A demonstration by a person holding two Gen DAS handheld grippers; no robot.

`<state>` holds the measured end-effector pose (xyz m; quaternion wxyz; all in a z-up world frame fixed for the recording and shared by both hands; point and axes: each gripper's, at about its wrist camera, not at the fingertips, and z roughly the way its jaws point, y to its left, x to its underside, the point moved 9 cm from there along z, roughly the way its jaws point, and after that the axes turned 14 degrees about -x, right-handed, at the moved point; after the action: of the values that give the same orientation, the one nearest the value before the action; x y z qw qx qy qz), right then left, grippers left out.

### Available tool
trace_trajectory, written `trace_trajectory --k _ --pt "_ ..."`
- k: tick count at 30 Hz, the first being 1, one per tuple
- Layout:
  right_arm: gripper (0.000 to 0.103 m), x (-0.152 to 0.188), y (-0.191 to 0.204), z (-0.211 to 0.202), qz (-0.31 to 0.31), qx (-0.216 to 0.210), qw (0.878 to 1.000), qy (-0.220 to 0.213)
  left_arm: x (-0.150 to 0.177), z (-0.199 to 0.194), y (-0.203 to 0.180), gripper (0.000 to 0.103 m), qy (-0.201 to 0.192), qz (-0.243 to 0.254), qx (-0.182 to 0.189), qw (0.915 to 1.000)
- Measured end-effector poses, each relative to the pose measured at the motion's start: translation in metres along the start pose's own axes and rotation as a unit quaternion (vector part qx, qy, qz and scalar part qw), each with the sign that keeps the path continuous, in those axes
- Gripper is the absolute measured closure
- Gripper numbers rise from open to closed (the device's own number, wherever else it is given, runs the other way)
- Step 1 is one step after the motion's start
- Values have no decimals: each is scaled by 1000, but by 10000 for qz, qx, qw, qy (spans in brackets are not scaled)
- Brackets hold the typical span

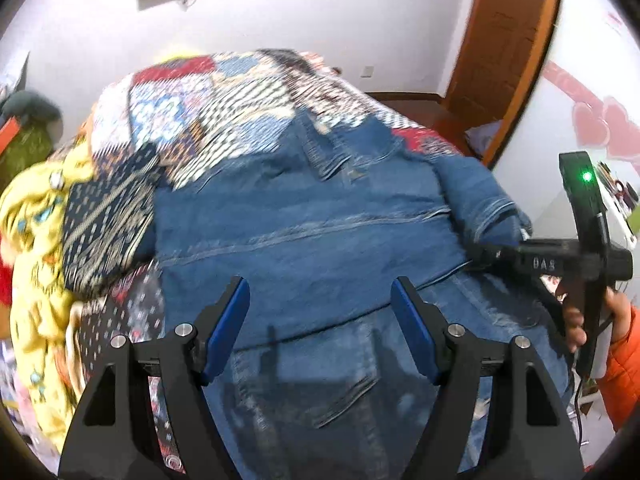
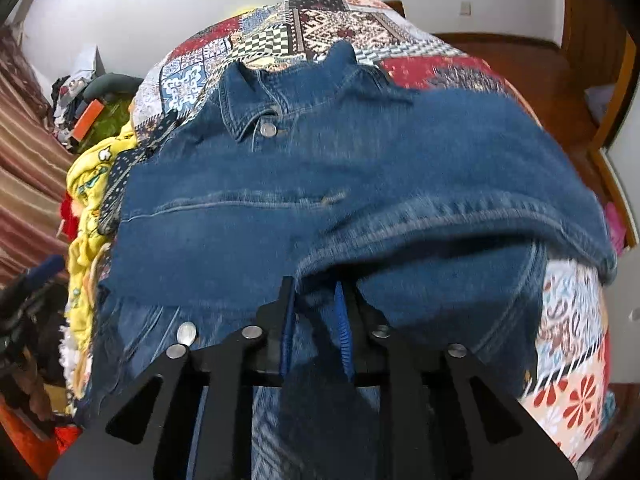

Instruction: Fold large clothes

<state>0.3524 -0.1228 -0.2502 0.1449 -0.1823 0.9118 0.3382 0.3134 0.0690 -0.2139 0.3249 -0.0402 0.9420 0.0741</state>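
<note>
A blue denim jacket [image 1: 312, 224] lies on a patchwork quilt, collar at the far end; it fills the middle of the right wrist view [image 2: 320, 184] too. My left gripper [image 1: 320, 292] is open and empty, just above the jacket's near part. My right gripper [image 2: 316, 296] is shut on a fold of the jacket's denim at its right side and holds that sleeve part lifted over the body. In the left wrist view the right gripper [image 1: 488, 254] comes in from the right, at the jacket's edge.
The patchwork quilt [image 2: 344, 24] covers the bed. A yellow printed cloth [image 1: 36, 216] and other clothes pile at the bed's left edge. A wooden door frame [image 1: 508, 48] and wooden floor lie to the right. White wall is behind.
</note>
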Motion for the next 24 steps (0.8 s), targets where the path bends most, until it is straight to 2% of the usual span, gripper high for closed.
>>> trace_trajectory --k 3,5,11,15,18,21,23,24 --pt "60 6 -3 -22 99 -102 9999 -13 -23 -8 -34 31 -209 360 116 9991" --pt "57 6 -6 -39 43 -19 9997 -238 -36 -11 -54 31 -313 557 214 9977" --pt "51 11 -42 -103 -42 868 9910 -1013 -75 -7 -132 30 -422 1252 623 9893" --pt "41 16 -75 -143 167 1306 9809 -1429 -83 7 -189 30 -375 1872 758 9787" --pt "41 21 -97 -157 415 1507 9746 -1602 -77 24 -233 30 -281 2431 796 9663" --pt "41 29 -121 -161 740 1545 9711 -1664 -62 48 -271 30 -139 3078 790 9481" --pt "41 33 -133 -157 936 1523 9701 -1643 -52 61 -287 30 -86 3381 704 9384" --pt "41 35 -138 -155 1003 1517 9698 -1627 -47 74 -295 30 -107 3581 549 9320"
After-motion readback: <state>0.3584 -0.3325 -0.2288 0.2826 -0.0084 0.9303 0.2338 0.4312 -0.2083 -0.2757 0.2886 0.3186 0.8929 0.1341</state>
